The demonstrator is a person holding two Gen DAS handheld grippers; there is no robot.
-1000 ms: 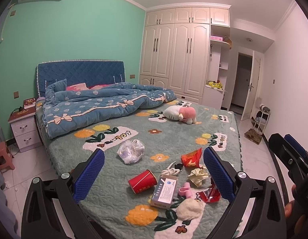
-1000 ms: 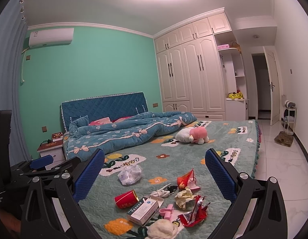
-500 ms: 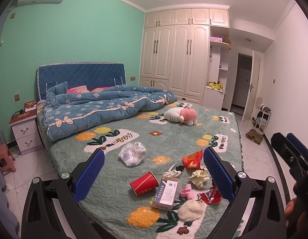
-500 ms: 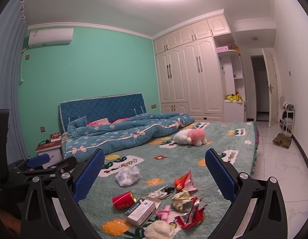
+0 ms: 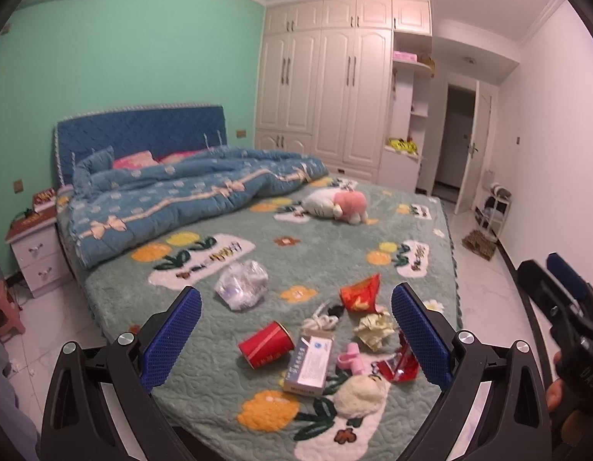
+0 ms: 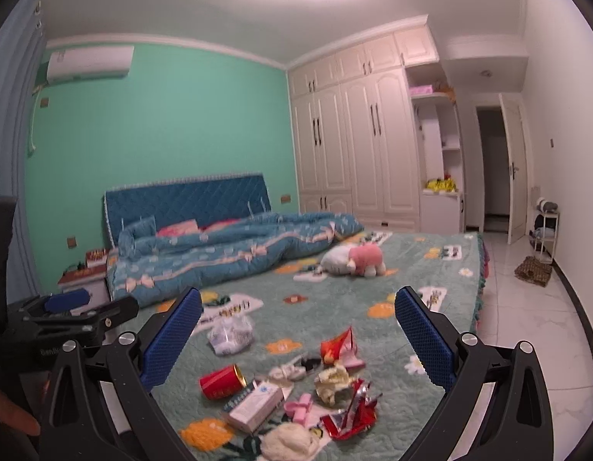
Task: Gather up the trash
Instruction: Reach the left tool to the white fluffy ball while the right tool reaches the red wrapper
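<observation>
Across the near end of the bed [image 5: 116, 299], the litter now sits larger and lower between both sets of fingers than it did a second ago, so both tools have closed in on the pile, though neither is yet close enough for a pick. From left to right in the left wrist view lie a crumpled clear plastic bag [image 5: 242, 284], a red can [image 5: 266, 349] on its side, a white carton [image 5: 310, 361] just beside it, a pink clip [image 5: 352, 359], a wad of yellowish paper [image 5: 375, 330] with a red snack packet [image 5: 361, 294] behind it, and a red foil wrapper [image 5: 398, 365] at the right; a white fluffy ball [image 5: 360, 392] rests nearest the bed's edge. The left gripper [image 5: 296, 342] is spread wide, holding and touching nothing. The right gripper [image 6: 298, 345] is equally wide and empty, hovering above the same heap.
</observation>
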